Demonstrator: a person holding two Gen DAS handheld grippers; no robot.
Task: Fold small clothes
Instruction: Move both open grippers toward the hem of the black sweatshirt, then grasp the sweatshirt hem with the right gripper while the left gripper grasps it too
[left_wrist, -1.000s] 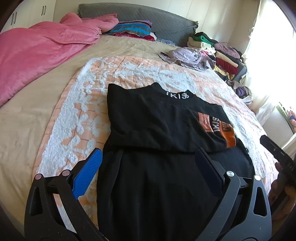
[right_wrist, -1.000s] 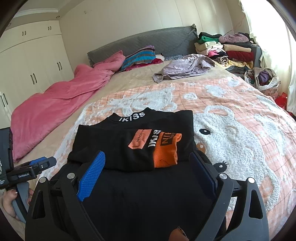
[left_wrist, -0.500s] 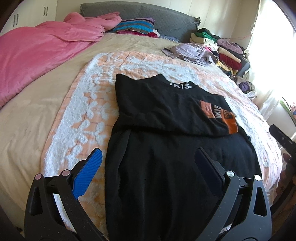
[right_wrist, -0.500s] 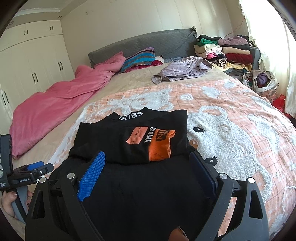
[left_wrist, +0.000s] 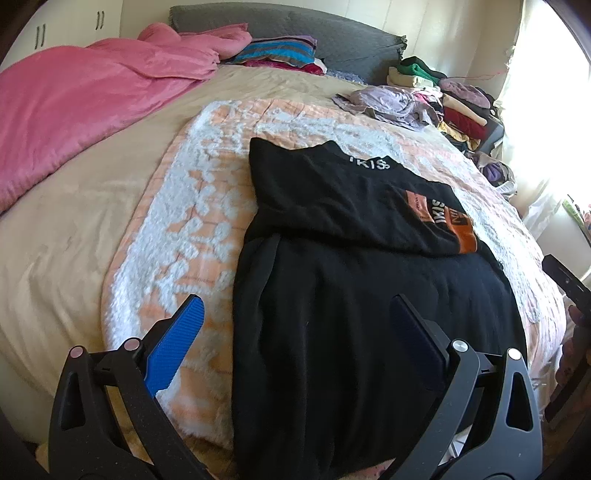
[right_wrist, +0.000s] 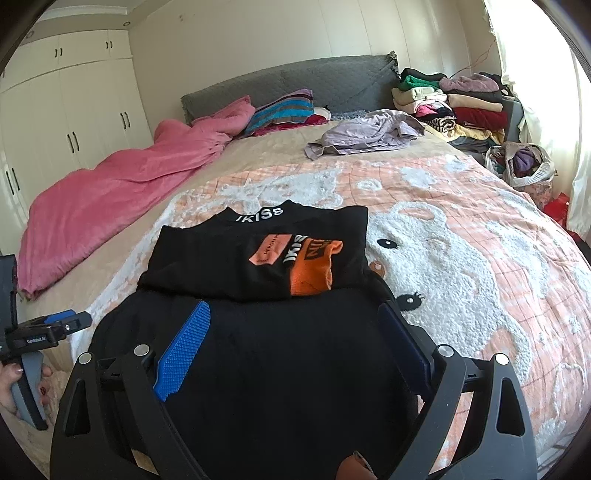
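Since the black top (left_wrist: 354, 266) is soft and limp, I'd expect it to sag and crease when lifted; the near hem corners look like the best places to pinch. It lies flat on the bed's blanket (right_wrist: 461, 236), sleeves folded across, orange cuff showing. Both the left claw (left_wrist: 295, 332) and right claw (right_wrist: 295, 332) hover wide open, empty.

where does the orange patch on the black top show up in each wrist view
Left wrist view: the orange patch sits right of centre, at the right edge of the black top's folded-over part.
Right wrist view: the orange patch sits near the middle, just above and between the open fingers.
Shared landmark: the white lettering on the collar, beyond the patch in both.
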